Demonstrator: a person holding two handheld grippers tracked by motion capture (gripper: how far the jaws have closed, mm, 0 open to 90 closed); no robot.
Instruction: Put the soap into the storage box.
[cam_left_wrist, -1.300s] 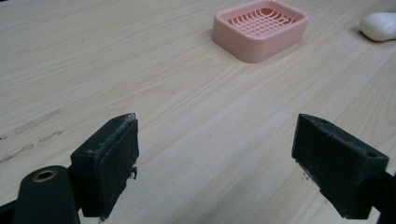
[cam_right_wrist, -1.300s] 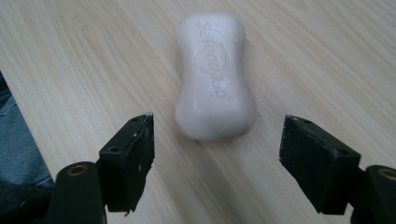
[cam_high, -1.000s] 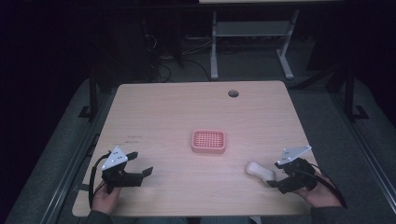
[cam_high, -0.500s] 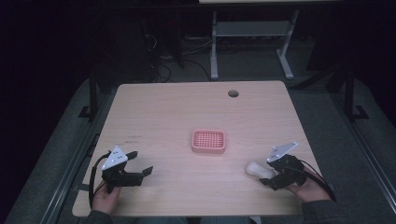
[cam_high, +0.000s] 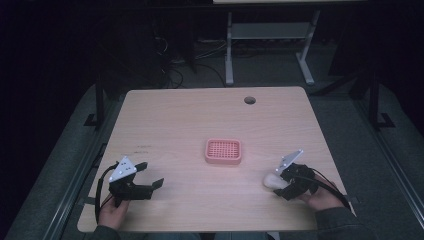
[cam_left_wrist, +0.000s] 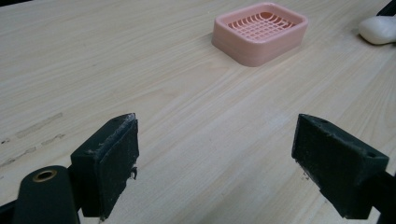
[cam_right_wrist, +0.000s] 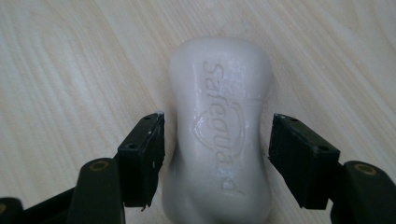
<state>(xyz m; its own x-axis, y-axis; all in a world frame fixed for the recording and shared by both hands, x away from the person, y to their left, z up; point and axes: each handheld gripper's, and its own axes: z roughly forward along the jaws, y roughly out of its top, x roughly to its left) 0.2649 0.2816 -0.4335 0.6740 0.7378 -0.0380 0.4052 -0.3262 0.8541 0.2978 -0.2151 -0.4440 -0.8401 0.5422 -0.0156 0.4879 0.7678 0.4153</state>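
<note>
**Q:** Dark floor and a metal frame lie beyond the table; what does the high view show on it?

**A:** The wooden table (cam_high: 175, 125) carries a pink soap dish (cam_high: 223, 151) near its middle. A white soap bar (cam_high: 274, 181) lies on the wood at the near right, well apart from the dish. The right gripper (cam_high: 281, 184) sits at the bar, held by a hand at the near right edge. The left gripper (cam_high: 148, 176) rests at the near left, well apart from both items.

**Q:** Left gripper view?

**A:** Its two black jaws stand wide apart over bare wood with nothing between them. The soap dish (cam_left_wrist: 260, 31) is far ahead; the soap bar (cam_left_wrist: 379, 30) shows at the far right edge.

**Q:** Right gripper view?

**A:** The soap bar (cam_right_wrist: 219, 135) lies flat on the table between the jaws of the right gripper (cam_right_wrist: 216, 144), embossed lettering up. The jaws have just been closing. The pads flank the bar's sides very closely; whether they press on it cannot be told.
</note>
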